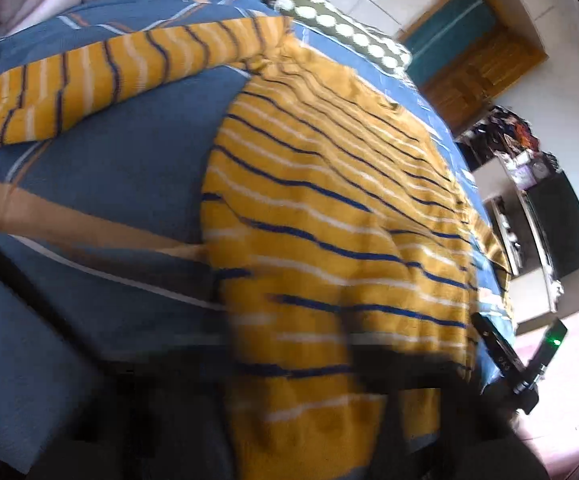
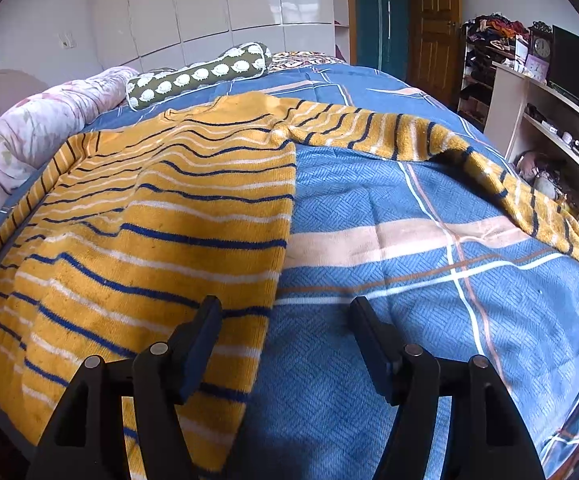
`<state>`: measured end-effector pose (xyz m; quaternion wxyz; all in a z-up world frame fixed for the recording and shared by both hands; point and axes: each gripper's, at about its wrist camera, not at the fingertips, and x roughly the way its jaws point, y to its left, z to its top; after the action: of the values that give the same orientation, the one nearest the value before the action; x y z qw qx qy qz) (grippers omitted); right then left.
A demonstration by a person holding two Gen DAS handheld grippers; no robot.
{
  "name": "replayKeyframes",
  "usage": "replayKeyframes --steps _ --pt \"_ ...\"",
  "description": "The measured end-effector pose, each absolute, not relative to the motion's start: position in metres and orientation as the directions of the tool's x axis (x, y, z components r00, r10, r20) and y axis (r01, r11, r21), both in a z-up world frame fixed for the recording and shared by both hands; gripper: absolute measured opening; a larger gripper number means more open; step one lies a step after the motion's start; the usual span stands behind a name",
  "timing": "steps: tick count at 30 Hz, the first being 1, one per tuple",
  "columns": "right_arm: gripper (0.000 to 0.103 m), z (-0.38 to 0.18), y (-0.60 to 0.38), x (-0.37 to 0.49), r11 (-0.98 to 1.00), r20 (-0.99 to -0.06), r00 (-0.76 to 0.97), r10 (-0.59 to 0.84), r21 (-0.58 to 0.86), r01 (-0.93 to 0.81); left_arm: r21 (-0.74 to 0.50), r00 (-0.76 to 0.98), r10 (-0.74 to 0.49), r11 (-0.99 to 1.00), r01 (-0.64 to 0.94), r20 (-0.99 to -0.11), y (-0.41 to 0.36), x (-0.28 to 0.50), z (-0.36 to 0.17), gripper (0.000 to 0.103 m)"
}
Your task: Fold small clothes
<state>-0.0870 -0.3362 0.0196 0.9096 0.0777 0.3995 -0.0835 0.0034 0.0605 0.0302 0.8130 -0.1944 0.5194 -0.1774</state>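
**Striped sweater spread on the bed, right claw open at its hem**

Lying flat on the blue plaid bedspread point(image 2: 409, 216): a mustard-yellow sweater point(image 2: 161, 208) with navy and white stripes, body to the left in the right wrist view, one sleeve point(image 2: 429, 140) stretched out to the right and draping toward the bed's edge. Right claw point(image 2: 285, 320) hovering low over the lower corner of the sweater, fingers spread wide, left finger point(image 2: 201, 336) above the striped knit, right finger point(image 2: 369, 332) above bare bedspread; nothing gripped. Beyond the sweater, an olive bolster pillow point(image 2: 201, 74) with white spots, and a pink floral quilt point(image 2: 29, 132) bunched at the left.

Left wrist view tilted and blurred: sweater body point(image 1: 329, 220) filling the centre, other sleeve point(image 1: 89, 76) stretched to the left across the bedspread. Left claw's own fingers lost in dark blur along the bottom edge; open or closed, cannot tell. Right claw point(image 1: 517, 356) visible at lower right.
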Motion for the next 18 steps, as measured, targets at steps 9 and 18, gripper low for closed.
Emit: replayKeyframes --steps 9,18 --pt "0.071 0.023 -0.348 -0.107 0.968 -0.732 0.679 -0.063 0.12 0.219 -0.34 0.481 -0.314 0.94 0.035 -0.818 0.072 -0.055 0.061 0.007" --pt "0.071 0.03 -0.352 -0.116 0.963 -0.724 0.688 -0.051 0.148 0.227 -0.231 0.53 -0.195 0.973 -0.002 -0.825 0.08 -0.078 0.074 0.048"
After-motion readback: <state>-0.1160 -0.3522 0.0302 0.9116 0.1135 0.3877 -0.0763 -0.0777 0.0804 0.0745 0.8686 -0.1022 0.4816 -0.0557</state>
